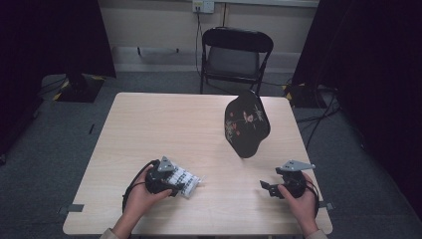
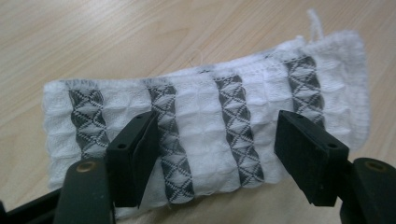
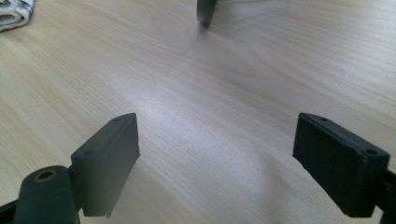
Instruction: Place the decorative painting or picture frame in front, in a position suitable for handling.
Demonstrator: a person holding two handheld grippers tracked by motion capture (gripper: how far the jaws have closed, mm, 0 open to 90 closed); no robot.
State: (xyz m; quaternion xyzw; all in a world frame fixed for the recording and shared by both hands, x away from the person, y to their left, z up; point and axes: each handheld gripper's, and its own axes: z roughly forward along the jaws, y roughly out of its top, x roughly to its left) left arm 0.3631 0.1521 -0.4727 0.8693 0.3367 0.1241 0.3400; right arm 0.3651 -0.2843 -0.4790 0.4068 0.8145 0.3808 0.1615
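A folded white waffle-weave cloth (image 2: 210, 126) with dark grey patterned stripes lies flat on the light wooden table's (image 1: 199, 124) near left part; one loose thread sticks up from a corner.

Black fan (image 1: 247, 123), table (image 1: 164, 119), folding chair (image 1: 236, 55)

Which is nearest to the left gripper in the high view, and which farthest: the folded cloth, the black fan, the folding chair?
1. Folded cloth: right at the left gripper, near the table's front edge.
2. Black fan: farther back and to the right, on the table's right half.
3. Folding chair: beyond the table's far edge, by the wall.
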